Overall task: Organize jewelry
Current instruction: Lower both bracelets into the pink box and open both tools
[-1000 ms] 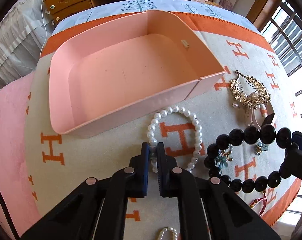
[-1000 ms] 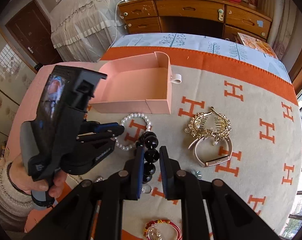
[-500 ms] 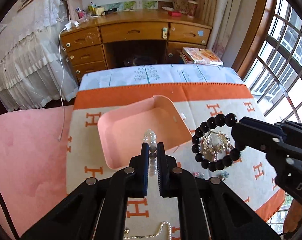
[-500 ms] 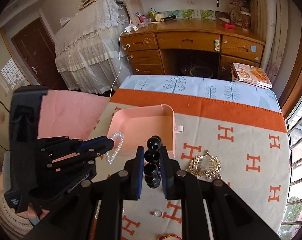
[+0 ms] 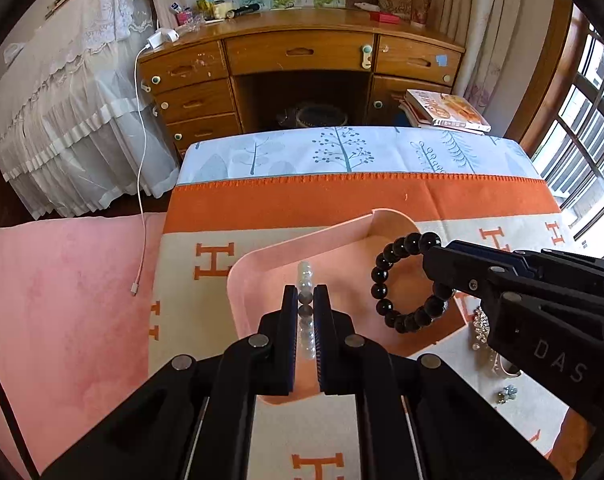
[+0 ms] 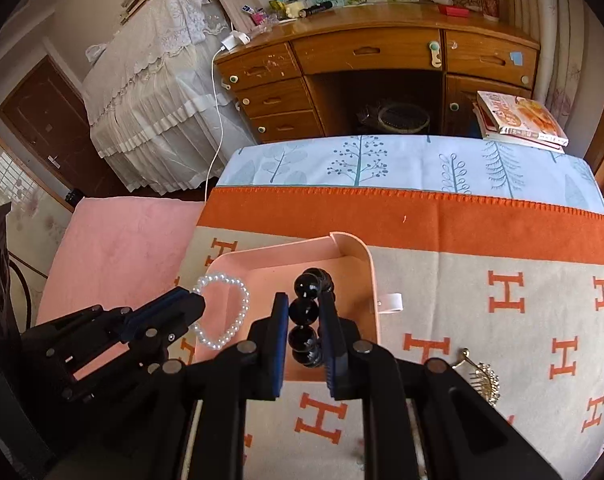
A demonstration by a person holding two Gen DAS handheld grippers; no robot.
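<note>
The left gripper is clamped on a pearl bracelet, which hangs above the near left part of the pink tray. The right gripper is clamped on a black bead bracelet, held up over the tray's right half. The tray sits on an orange-and-cream blanket. A gold hair comb lies on the blanket to the tray's right, well apart from it
</note>
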